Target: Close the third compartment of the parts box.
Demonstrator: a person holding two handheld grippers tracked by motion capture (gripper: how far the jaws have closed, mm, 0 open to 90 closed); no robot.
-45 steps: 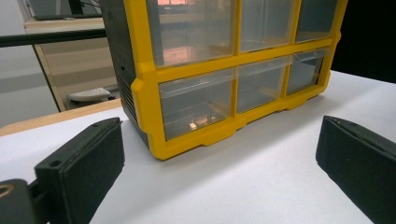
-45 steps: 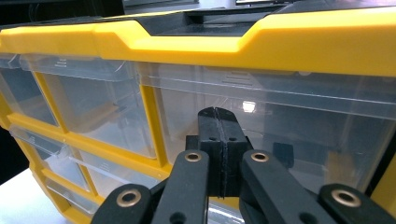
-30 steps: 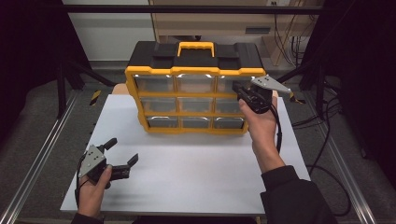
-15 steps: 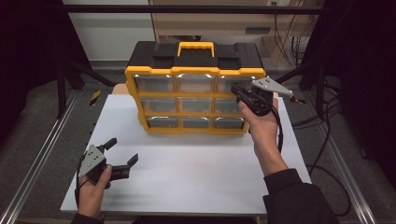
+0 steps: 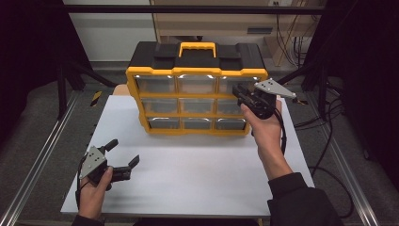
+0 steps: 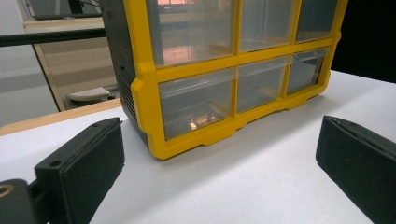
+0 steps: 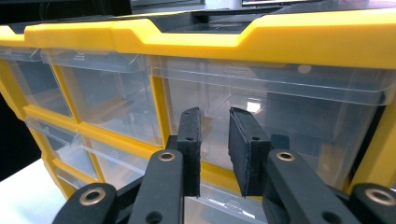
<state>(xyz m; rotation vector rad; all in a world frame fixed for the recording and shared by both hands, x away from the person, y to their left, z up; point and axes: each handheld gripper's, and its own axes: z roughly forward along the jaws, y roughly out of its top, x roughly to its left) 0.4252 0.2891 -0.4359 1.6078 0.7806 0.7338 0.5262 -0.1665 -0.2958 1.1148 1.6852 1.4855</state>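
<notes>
1. I have the right gripper (image 5: 245,95) up at the top right drawer (image 7: 280,112) of the yellow drawer cabinet (image 5: 196,89), which stands at the far side of the white table (image 5: 197,174). In the right gripper view its jaws have just been opening; they stand a narrow gap apart, right at the clear drawer front, with nothing pinched between them.

2. I judge the step in hand to be letting go at that drawer's front. It looks flush with its neighbours, so I take it to be shut.

3. The left gripper (image 5: 123,159) rests low over the near left of the table, well apart from the cabinet. Its jaws are spread wide and hold nothing; in the left gripper view the cabinet's bottom left drawer (image 6: 198,105) lies straight ahead between them.

4. The next move, as I read it, calls for drawing the right gripper straight back toward me, so the pads clear the drawer lip without dragging it out.

5. The cabinet has three rows of three clear drawers under a black lid with a yellow handle (image 5: 197,48).

6. Contents: the drawers I can see into look empty. I see reflections and inner walls through the plastic, no parts; the bottom row is too dim in the high view to be sure.
</notes>
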